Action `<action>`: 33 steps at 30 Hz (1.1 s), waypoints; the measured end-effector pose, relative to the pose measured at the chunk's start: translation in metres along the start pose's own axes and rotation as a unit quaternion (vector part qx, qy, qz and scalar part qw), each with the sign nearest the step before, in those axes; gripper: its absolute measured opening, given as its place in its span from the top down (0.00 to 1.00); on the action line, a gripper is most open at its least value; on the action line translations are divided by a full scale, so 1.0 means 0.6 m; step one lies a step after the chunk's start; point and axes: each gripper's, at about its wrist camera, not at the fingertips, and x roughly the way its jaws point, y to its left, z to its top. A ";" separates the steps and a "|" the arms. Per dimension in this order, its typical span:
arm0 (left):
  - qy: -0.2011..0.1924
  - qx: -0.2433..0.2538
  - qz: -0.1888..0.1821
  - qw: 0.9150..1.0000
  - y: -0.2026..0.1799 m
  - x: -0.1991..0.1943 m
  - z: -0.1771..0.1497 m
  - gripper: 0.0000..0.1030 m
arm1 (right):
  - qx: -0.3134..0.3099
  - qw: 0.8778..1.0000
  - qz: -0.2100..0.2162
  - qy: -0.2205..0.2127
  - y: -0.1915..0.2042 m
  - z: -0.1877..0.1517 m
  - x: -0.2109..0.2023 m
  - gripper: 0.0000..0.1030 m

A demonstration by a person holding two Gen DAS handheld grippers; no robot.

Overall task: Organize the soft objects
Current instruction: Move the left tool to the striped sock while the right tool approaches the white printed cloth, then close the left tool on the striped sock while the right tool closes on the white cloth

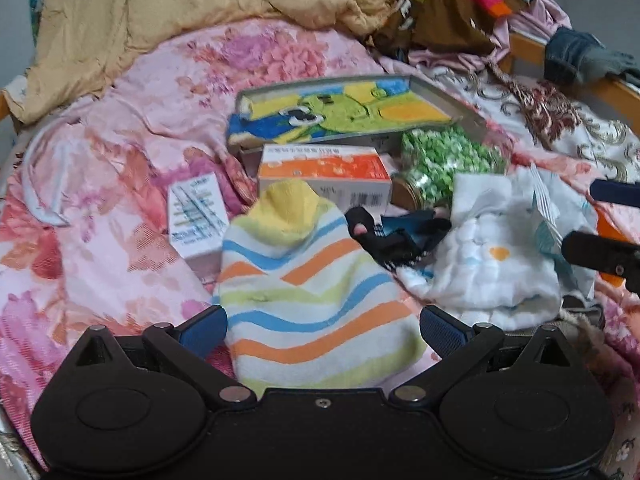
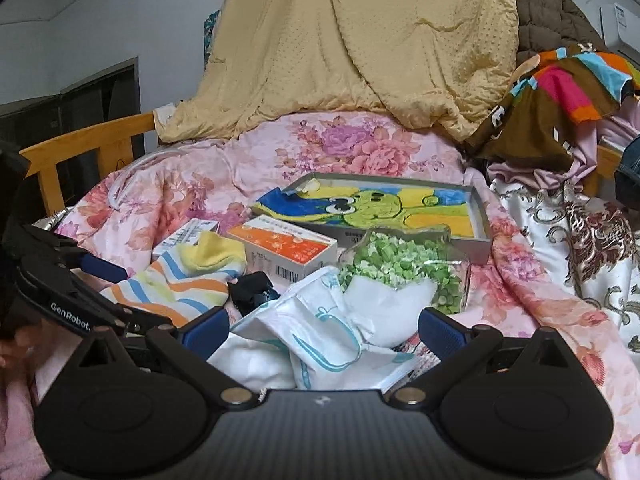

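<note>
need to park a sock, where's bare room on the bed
Bare floral bedspread lies between the yellow quilt and the grey tray, and left of the small white box. It is crowded from the striped sock past the black sock to the white cloth and jar.

We see a terry-looking striped sock [image 1: 308, 300], fuzzy and matt, on a smooth printed cotton-like bedsheet [image 1: 132, 128]. The orange box [image 2: 286, 248] looks like glossy card. The jar [image 2: 404, 268] is clear and shiny. The bed frame [image 2: 86, 140] is varnished wood; the tan quilt [image 2: 360, 48] is dimpled cloth.
</note>
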 end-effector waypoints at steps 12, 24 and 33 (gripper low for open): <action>0.021 -0.023 -0.012 0.999 0.012 0.027 -0.006 0.19 | 0.023 0.999 0.005 0.022 -0.012 -0.009 0.022 0.20; 0.020 -0.012 -0.054 0.998 0.001 0.025 -0.012 0.80 | 0.003 0.999 0.015 0.048 0.002 -0.010 0.018 0.31; 0.006 -0.046 -0.080 0.996 0.009 0.017 -0.008 0.88 | 0.003 0.999 0.026 0.044 0.006 -0.011 0.012 0.41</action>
